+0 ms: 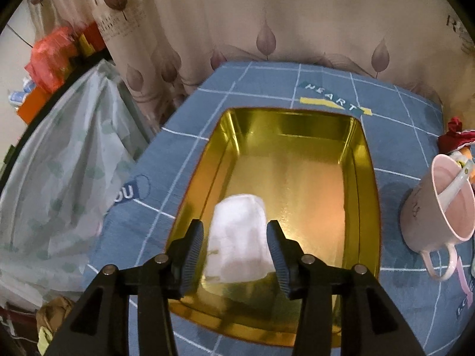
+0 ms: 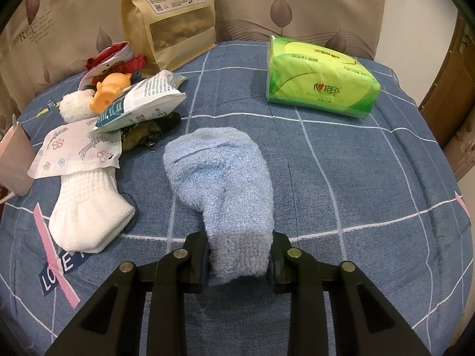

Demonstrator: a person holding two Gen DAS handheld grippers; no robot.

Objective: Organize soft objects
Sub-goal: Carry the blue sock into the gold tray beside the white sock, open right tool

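Nearest the lens, left gripper (image 1: pixel 236 234): black ribbed pads spread apart, straddling but not pressing a white soft bundle (image 1: pixel 239 238), blurred, resting at the lower centre inside the gold tin (image 1: pixel 363 178). Tin shiny, rectangular with rounded corners, otherwise bare, sitting on the blue checked cloth (image 1: pixel 267 86). Pink mug (image 1: pixel 439 204) with a spoon at right.

Right gripper (image 2: pixel 239 255), lower centre of its view: pinching a fluffy light-blue terry sock (image 2: pixel 219 178), toe end lying up-frame on the cloth.

Judged early: one item in, sock gripped but not yet carried over. Left of frame, unsorted: waffle-knit white sock (image 2: pixel 89 207), white pompom (image 2: pixel 75 105), orange rubber pig (image 2: pixel 111 89), crinkly wipes packet (image 2: pixel 142 101). Upper right: glossy green tissue pack (image 2: pixel 320 86).
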